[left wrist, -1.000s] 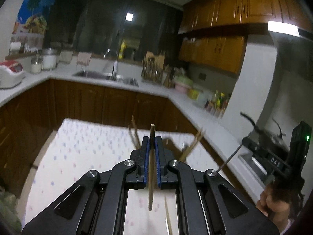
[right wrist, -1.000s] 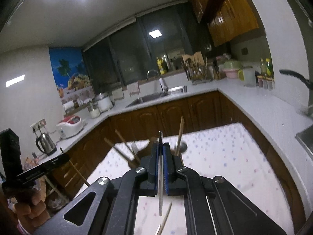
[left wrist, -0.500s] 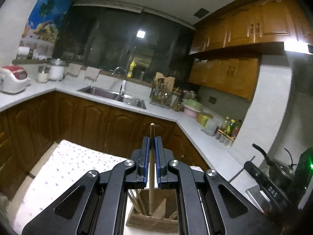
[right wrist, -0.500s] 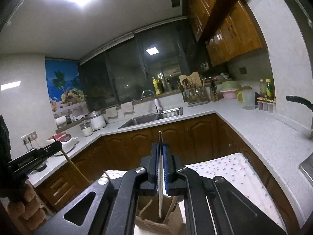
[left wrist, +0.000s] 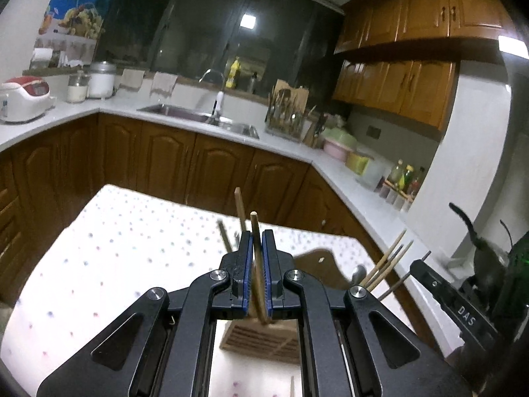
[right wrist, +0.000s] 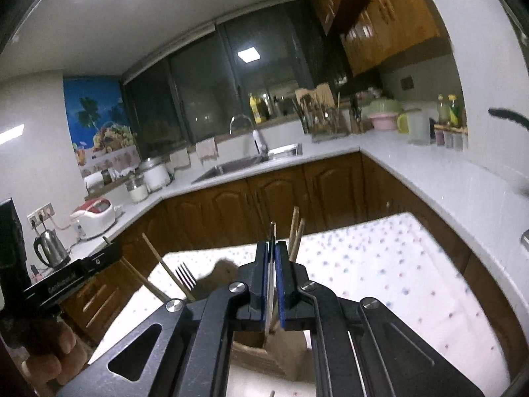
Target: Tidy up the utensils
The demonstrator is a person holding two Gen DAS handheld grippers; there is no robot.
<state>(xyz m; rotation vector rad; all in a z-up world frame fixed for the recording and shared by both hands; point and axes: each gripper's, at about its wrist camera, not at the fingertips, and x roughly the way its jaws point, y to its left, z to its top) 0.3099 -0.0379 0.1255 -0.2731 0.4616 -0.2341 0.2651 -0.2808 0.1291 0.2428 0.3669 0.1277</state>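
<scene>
Broadly, an L-shaped kitchen: white countertop [left wrist: 284,152] over brown cabinets, steel sink [left wrist: 198,117] under a dark window, rice cooker [left wrist: 24,97] at the counter's left end, kettle [right wrist: 51,248] seen from the right wrist. Nearer, a table under a white dotted cloth [left wrist: 115,248]. Wooden utensil holder [left wrist: 261,340] standing on the cloth toward the table's far right corner, directly beneath both tools, slatted side facing the left wrist camera.

Left gripper [left wrist: 257,274] closed on a wooden chopstick [left wrist: 258,264]; long axis near upright, leaning slightly, blunt end pointing up and away above the pads, lower end pointing down toward the holder's opening, whether inside it cannot be told. Second wooden stick [left wrist: 239,210] rising just behind, tilted left. More chopsticks [left wrist: 386,264] fanning up and right from the holder's right side, beside a spoon bowl [left wrist: 358,273].

Right gripper [right wrist: 271,274] closed on a thin metal utensil [right wrist: 271,278]; long axis upright, one end poking just above the blue pads, the other pointing down toward the holder [right wrist: 281,347]. Fork [right wrist: 185,276] with tines up leaning out on the left; two wooden sticks [right wrist: 294,231] upright just right of the pads.
</scene>
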